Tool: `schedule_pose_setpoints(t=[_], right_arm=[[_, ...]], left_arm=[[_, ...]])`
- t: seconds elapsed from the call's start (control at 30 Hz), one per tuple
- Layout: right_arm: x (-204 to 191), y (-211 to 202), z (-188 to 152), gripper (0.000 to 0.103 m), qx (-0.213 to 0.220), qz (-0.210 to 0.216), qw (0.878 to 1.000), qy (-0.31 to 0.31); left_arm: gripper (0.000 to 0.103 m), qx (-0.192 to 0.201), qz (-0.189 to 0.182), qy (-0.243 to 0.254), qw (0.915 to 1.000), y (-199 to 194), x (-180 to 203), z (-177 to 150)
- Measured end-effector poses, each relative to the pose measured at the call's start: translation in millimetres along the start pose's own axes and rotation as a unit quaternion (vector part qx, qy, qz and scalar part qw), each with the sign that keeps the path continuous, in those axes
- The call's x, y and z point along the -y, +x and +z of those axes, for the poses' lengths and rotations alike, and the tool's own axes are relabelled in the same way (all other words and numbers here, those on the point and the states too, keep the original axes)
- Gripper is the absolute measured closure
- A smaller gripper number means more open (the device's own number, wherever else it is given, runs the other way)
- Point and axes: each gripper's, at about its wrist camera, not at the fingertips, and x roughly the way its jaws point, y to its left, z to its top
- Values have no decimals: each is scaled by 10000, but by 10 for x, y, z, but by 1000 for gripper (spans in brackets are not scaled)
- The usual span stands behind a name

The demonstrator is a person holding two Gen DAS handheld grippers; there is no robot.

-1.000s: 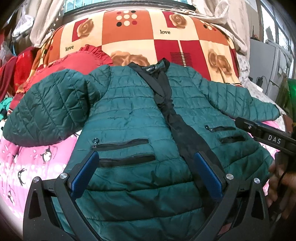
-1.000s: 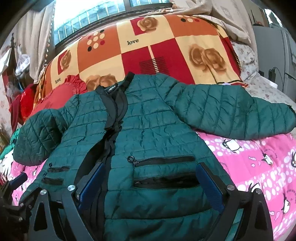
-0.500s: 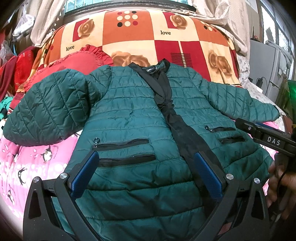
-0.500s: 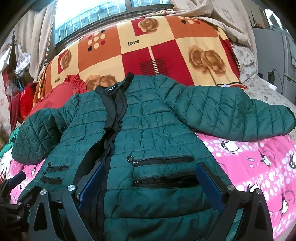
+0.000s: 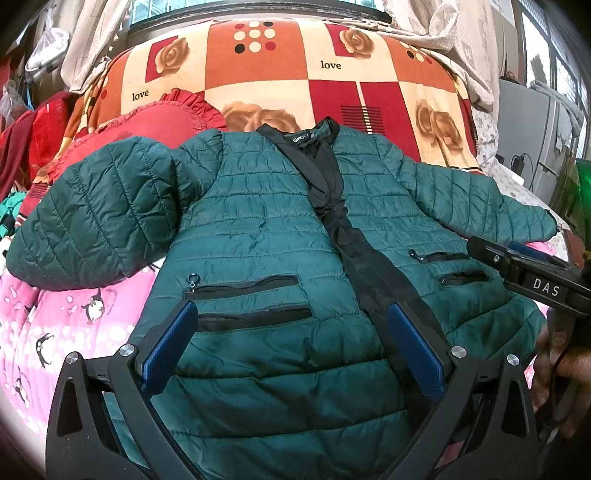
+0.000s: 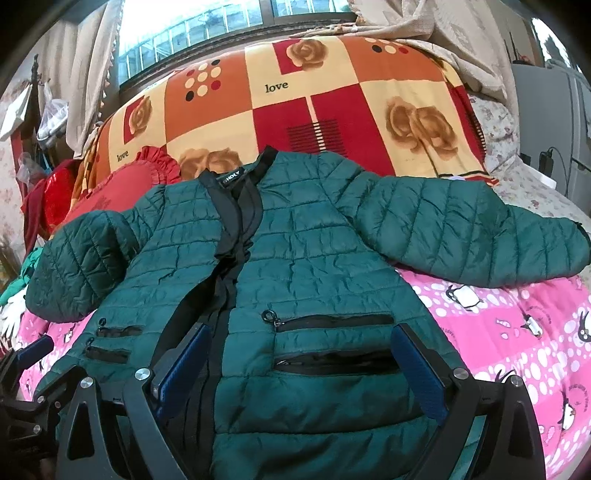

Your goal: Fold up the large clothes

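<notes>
Pink bedding [image 5: 66,317] printed with penguins covers the near part of the bed, and a blanket [image 5: 280,85] checked in orange, red and cream, with roses and the word "love", rises behind it at the far side. Pale curtains [image 6: 85,74] hang to the left of a bright window [image 6: 207,18] beyond the blanket.

On this bedding a dark green quilted jacket [image 5: 266,236] lies front up, spread flat, collar far and hem near. Its black front band [image 5: 351,254] runs down the middle. One sleeve [image 5: 92,221] stretches out to the left, the other sleeve [image 6: 480,229] to the right, both resting on the bed. Black zip pockets [image 5: 251,299] sit on each front panel.

A red frilled cushion [image 5: 162,122] lies at the far left, touching the jacket's shoulder, with red clothing [image 5: 26,140] piled just beyond it at the edge.

The left gripper [image 5: 291,343] hovers over the hem on the jacket's left panel, its blue-padded fingers wide apart and clamped on nothing. The right gripper [image 6: 299,363] hangs over the right panel's lower pocket, fingers likewise spread and empty. In the left view, the right gripper's black body marked "DAS" shows at the right edge, with a hand [image 5: 561,373] under it.
</notes>
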Motion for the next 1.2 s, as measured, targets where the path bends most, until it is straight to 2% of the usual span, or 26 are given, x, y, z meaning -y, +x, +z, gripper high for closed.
schedule_pose_setpoints(t=[0.8, 0.93, 1.0, 1.1, 1.17, 1.2], right_arm=[[-7, 0, -1, 6, -23, -27, 10000, -33], [-84, -33, -14, 6, 45, -53, 9997, -239], [-123, -52, -17, 6, 84, -26, 9994, -336], [-125, -46, -14, 6, 88, 15, 9994, -331], [-98, -35, -8, 7, 73, 36, 9997, -244], [-87, -34, -8, 7, 72, 57, 9997, -204]], left_arm=[[0, 20, 33, 27, 10000, -13, -18, 16], [0, -7, 21, -272, 9996, 22, -259, 194], [0, 45, 290, -418, 9987, 45, -463, 324], [0, 198, 468, -477, 9976, 96, -792, 512], [3, 269, 528, -362, 9976, 178, -989, 609], [9, 247, 511, -342, 9978, 250, -1102, 666]])
